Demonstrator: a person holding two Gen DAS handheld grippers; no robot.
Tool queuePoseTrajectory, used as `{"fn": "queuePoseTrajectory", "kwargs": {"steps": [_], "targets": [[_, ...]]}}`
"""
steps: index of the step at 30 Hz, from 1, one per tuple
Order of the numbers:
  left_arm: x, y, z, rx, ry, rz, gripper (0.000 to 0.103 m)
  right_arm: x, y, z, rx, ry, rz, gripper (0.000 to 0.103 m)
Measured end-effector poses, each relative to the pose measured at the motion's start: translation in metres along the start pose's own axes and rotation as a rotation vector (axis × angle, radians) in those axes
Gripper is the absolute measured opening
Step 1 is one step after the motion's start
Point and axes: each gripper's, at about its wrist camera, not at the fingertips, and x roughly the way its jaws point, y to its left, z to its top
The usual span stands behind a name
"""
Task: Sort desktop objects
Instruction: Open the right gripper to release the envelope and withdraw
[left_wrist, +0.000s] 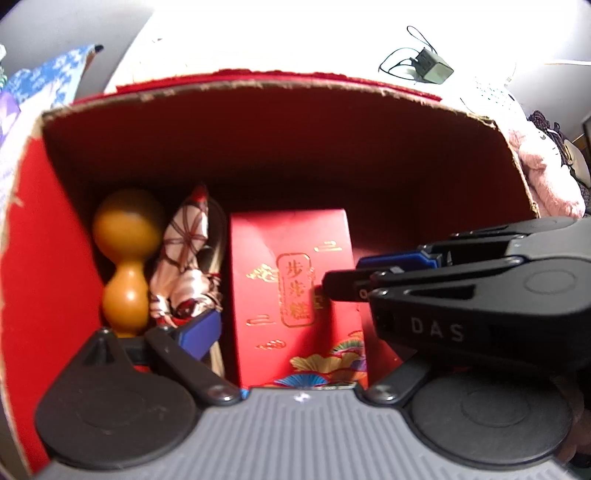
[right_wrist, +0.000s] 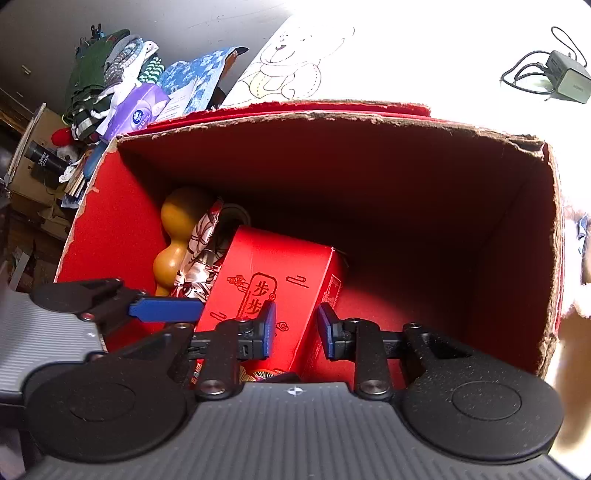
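- Big red cardboard box (right_wrist: 122, 236), open top, torn rim; both grippers reach down into it.
- Inside, along the left wall: tan gourd (left_wrist: 125, 251), lying w/ its fat end toward the far wall.
- Just beside gourd, touching: bundle of patterned white/red fabric (left_wrist: 184, 258).
- Next to the fabric: red gift carton (left_wrist: 295, 295) w/ gold Chinese lettering, lying tilted on the box floor near the middle.
- Right half of the box floor is bare red.
- Right gripper (right_wrist: 295, 328): blue pads apart, released, hanging right above the carton, holding nothing.
- Left gripper (left_wrist: 288, 325): spread wide, only its left blue pad (left_wrist: 199, 328) is seen near the fabric; right finger hidden behind the other tool. Nothing held.
- On the white desk past the box: grey charger w/ cable (right_wrist: 569, 81). Clutter pile at far left w/ purple tissue pack (right_wrist: 140, 110).
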Motion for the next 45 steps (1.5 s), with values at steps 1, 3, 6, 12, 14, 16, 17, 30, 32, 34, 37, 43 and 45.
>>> {"fn": "queuePoseTrajectory", "kwargs": {"steps": [1,3,6,12,14,16,17,30,32,34,37,43,45], "targets": [[-0.001,-0.001,-0.001,0.012,-0.007,0.016,0.092,0.001,0.001,0.001,0.001,0.009,-0.006,0.028],[-0.001,-0.003,0.000,0.028,-0.018,0.049,0.092,0.005,0.002,0.004,0.009,0.033,-0.012,0.028],[-0.002,0.004,0.002,0.018,-0.025,0.052,0.091,0.007,0.000,0.004,0.033,0.039,0.022,0.022],[0.001,0.001,0.000,0.028,-0.037,0.083,0.091,0.007,0.000,0.001,0.031,0.031,0.027,0.021],[0.004,-0.003,0.000,0.033,-0.045,0.102,0.091,0.006,0.000,0.001,0.032,0.027,0.029,0.022],[0.004,-0.003,0.000,0.031,-0.050,0.106,0.091,0.007,-0.001,0.001,0.030,0.027,0.027,0.021],[0.004,-0.002,0.000,0.030,-0.052,0.105,0.091,0.007,-0.001,0.001,0.029,0.023,0.024,0.021],[0.003,-0.003,-0.003,0.048,-0.076,0.133,0.091,0.003,0.000,-0.001,0.019,-0.033,-0.012,0.021],[0.003,-0.003,-0.003,0.049,-0.076,0.136,0.091,0.003,0.001,-0.001,0.018,-0.033,-0.016,0.021],[0.003,-0.005,-0.003,0.046,-0.075,0.145,0.091,0.003,0.001,-0.001,0.019,-0.035,-0.020,0.021],[0.002,-0.008,-0.003,0.051,-0.077,0.174,0.091,0.002,0.001,-0.003,0.021,-0.050,-0.034,0.019],[-0.011,-0.012,-0.005,0.058,-0.112,0.221,0.091,0.000,0.002,-0.005,0.024,-0.090,-0.063,0.018],[-0.018,-0.014,-0.007,0.059,-0.131,0.230,0.091,-0.003,0.003,-0.006,0.024,-0.113,-0.081,0.017]]}}
